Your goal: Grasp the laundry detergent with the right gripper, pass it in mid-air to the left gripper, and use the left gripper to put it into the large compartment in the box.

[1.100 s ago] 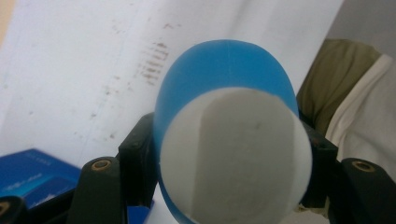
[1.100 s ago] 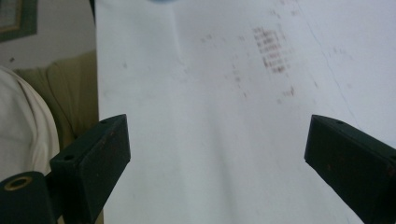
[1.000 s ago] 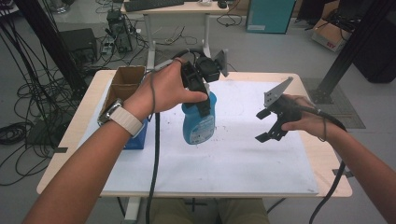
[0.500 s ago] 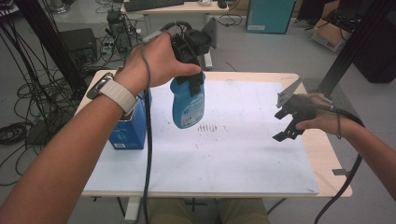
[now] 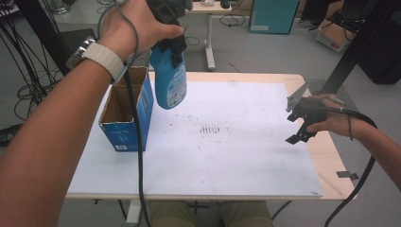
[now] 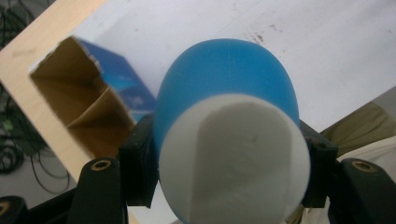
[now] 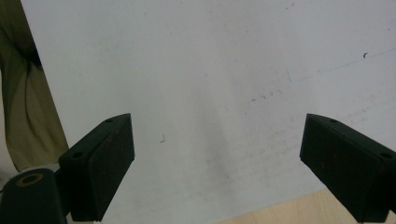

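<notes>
Bottle: blue bottle (image 5: pixel 170 85) with a white cap end, lifted clear of the table, hanging just right of the box and above the far left of the white sheet (image 5: pixel 246 156).
Left gripper: left gripper (image 6: pixel 224 168) clamped on the bottle near its top, jaws tight against both sides.
Right gripper: right gripper (image 5: pixel 299 120) at the right edge of the sheet, jaws wide with nothing between them, having just narrowed a little.
Box: open cardboard box (image 5: pixel 124 111) standing at the left, touching nothing held.
Risk, slip: smooth rounded bottle may slide down out of the pinch if swung fast.
Risk, collision: bottle base may strike the box rim if lowered off-centre, tipping the box.
Risk, cable: trailing cable (image 5: pixel 137 142) hangs by the box and may snag it.
</notes>
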